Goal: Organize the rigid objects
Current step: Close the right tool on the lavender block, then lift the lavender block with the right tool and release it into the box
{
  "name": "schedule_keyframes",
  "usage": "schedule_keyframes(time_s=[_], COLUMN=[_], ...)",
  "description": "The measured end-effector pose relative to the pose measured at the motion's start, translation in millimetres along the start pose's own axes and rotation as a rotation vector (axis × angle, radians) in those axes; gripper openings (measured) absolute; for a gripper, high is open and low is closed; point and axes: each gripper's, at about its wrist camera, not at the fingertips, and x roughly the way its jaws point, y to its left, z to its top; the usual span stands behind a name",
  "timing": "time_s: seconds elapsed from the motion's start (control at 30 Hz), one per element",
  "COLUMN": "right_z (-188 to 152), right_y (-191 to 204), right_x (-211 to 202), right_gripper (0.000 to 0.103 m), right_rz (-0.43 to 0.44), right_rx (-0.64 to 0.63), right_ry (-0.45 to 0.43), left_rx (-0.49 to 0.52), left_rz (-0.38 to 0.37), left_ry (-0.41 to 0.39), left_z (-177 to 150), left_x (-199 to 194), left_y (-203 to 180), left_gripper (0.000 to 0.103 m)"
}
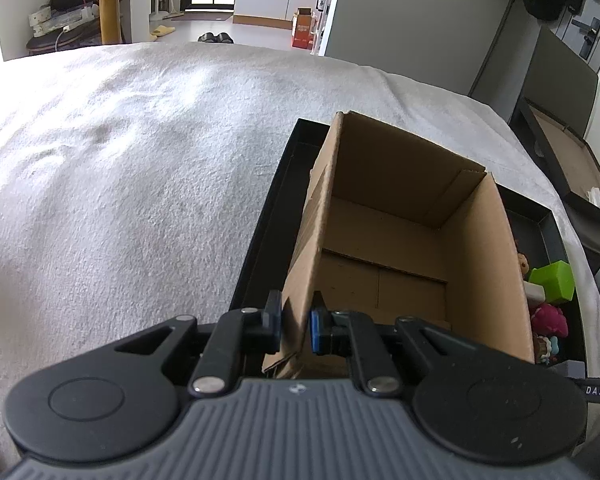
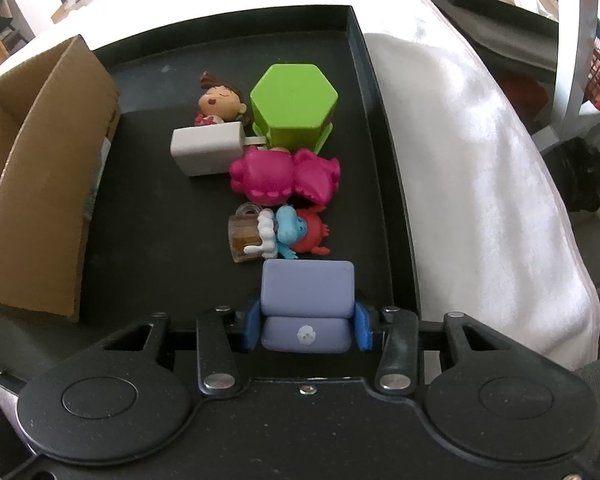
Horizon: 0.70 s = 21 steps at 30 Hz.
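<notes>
Right wrist view: the right gripper [image 2: 307, 328] clamps a lavender block [image 2: 308, 294] at the black tray's [image 2: 364, 92] near end; beyond lie toy figures [image 2: 284, 178]. The left gripper [image 1: 294, 326] pinches the cardboard box's [image 1: 384, 208] near wall.

Left gripper [image 1: 294, 324] clamping cardboard box [image 1: 384, 240] wall; black tray [image 1: 260, 240], white blanket [image 1: 120, 160]
</notes>
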Motion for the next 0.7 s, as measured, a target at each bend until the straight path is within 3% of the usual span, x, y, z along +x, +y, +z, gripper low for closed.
schedule_keyframes(time_s=[0.7], right_z=[13.0], right_y=[22.1], right_x=[-51.0], right_gripper=[0.043], right_rz=[0.018], right_rx=[-0.044], right_ry=[-0.152], left_rx=[-0.008], left_rz=[-0.008], left_ry=[0.007], left_z=[-0.7], left_x=[-0.9], left_y=[-0.2], left_gripper=[0.013])
